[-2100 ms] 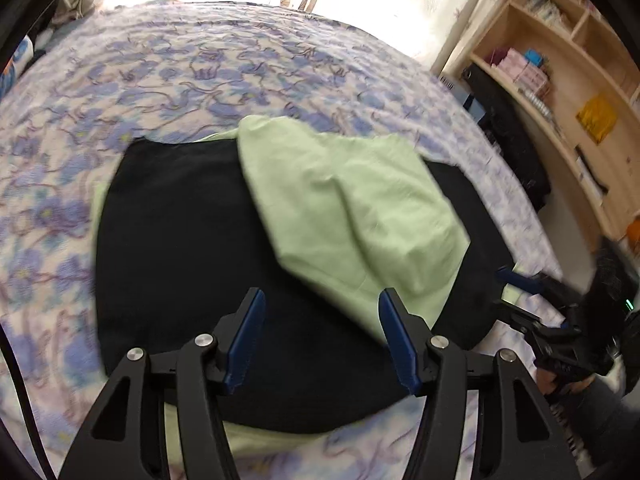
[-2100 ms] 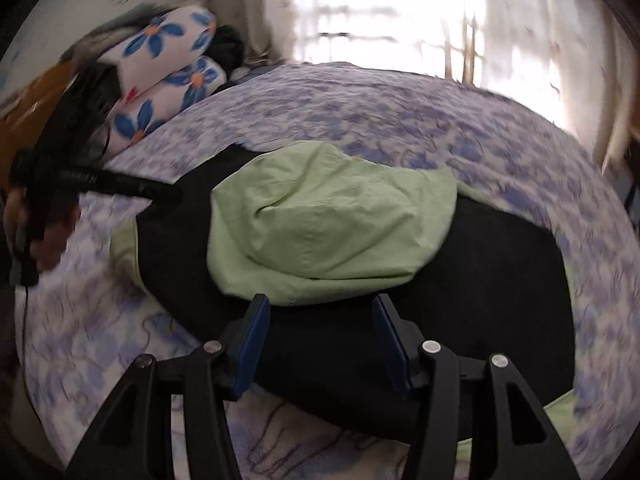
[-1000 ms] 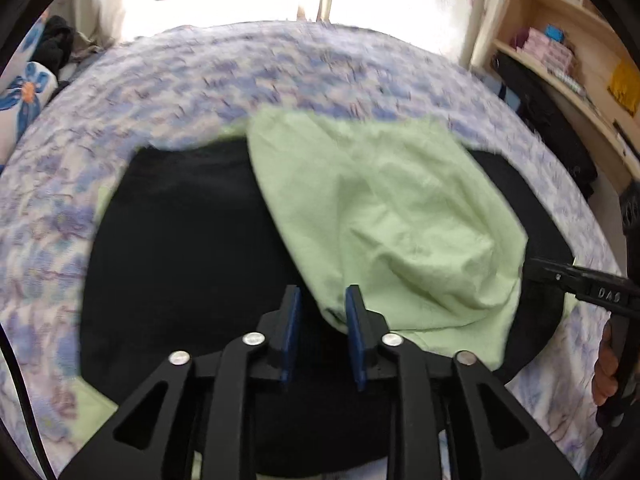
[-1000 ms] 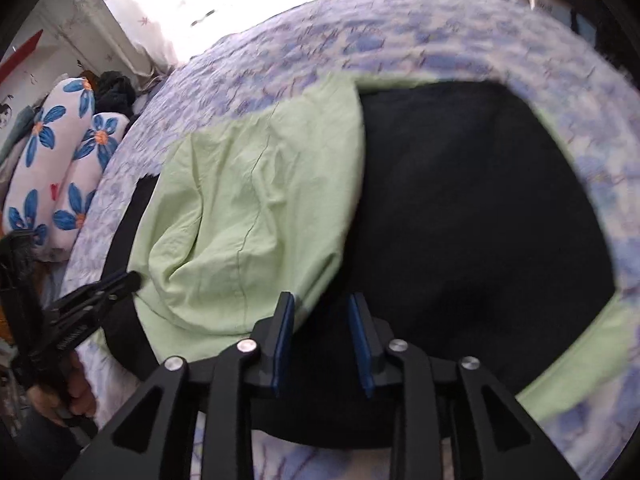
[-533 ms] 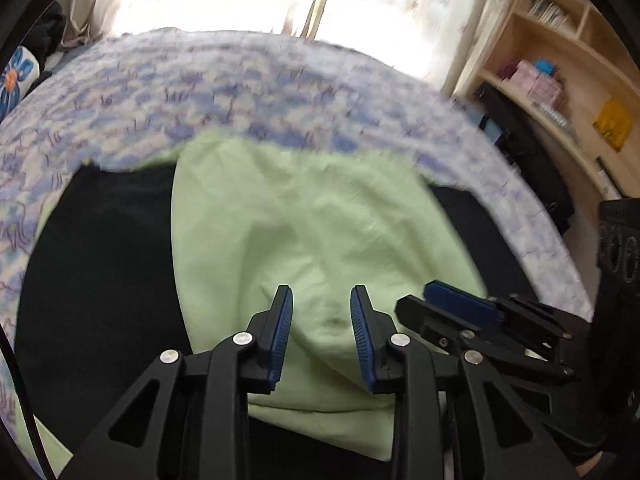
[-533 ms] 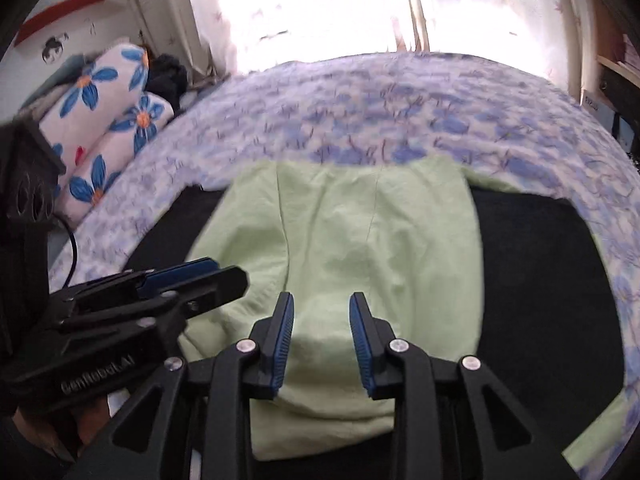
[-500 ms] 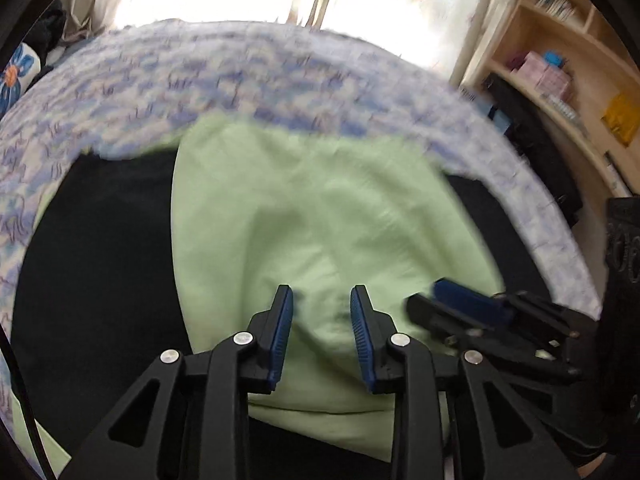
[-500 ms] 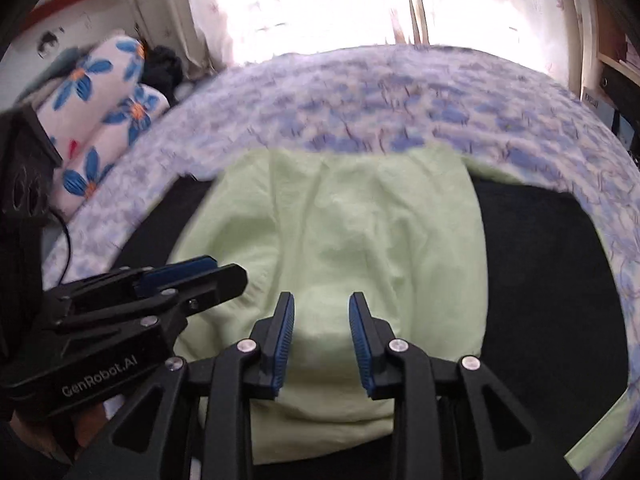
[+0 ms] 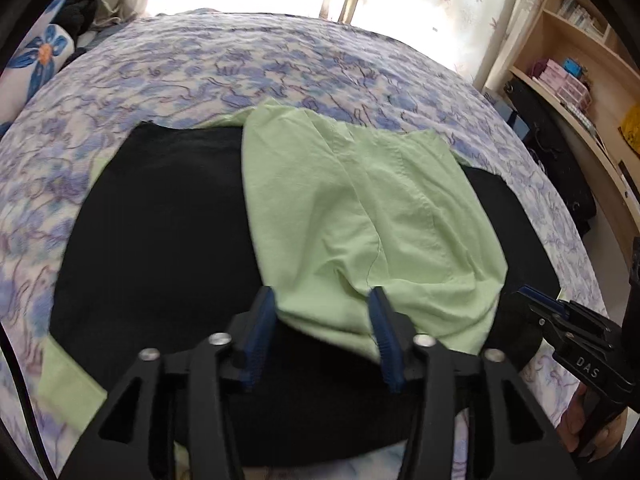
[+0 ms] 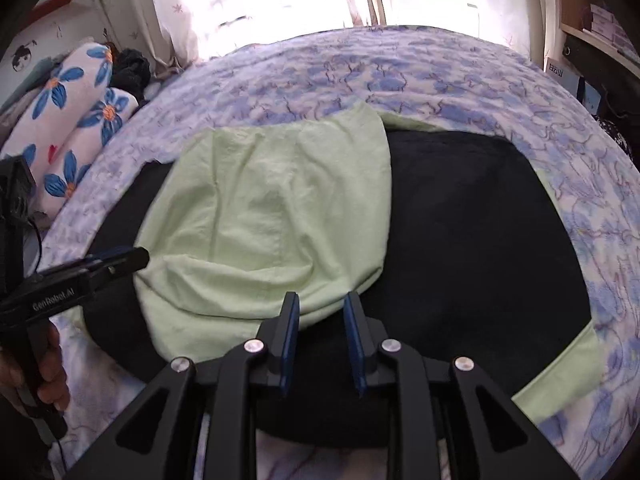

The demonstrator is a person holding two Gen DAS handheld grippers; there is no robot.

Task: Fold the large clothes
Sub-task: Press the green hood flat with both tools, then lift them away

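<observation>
A large garment, black on its outer face (image 9: 160,220) (image 10: 472,216), lies spread on the bed. Its light green inner side is folded over as a flap (image 9: 360,208) (image 10: 264,216) across the middle. My left gripper (image 9: 324,320) is open at the flap's near hem, holding nothing. My right gripper (image 10: 320,320) is partly open at the flap's near corner, also empty. The right gripper also shows at the right of the left wrist view (image 9: 560,320), and the left gripper at the left of the right wrist view (image 10: 100,264).
The bed has a blue floral cover (image 9: 280,64) (image 10: 400,68). Flowered pillows (image 10: 72,112) lie at the left. A wooden bookshelf (image 9: 580,60) and a black bag (image 9: 552,168) stand to the right. Bright curtained windows are behind the bed.
Both grippers have let go of the green flap and opened, the left wider. They have pulled back toward the near edge. The flap now lies flat on the black cloth.
</observation>
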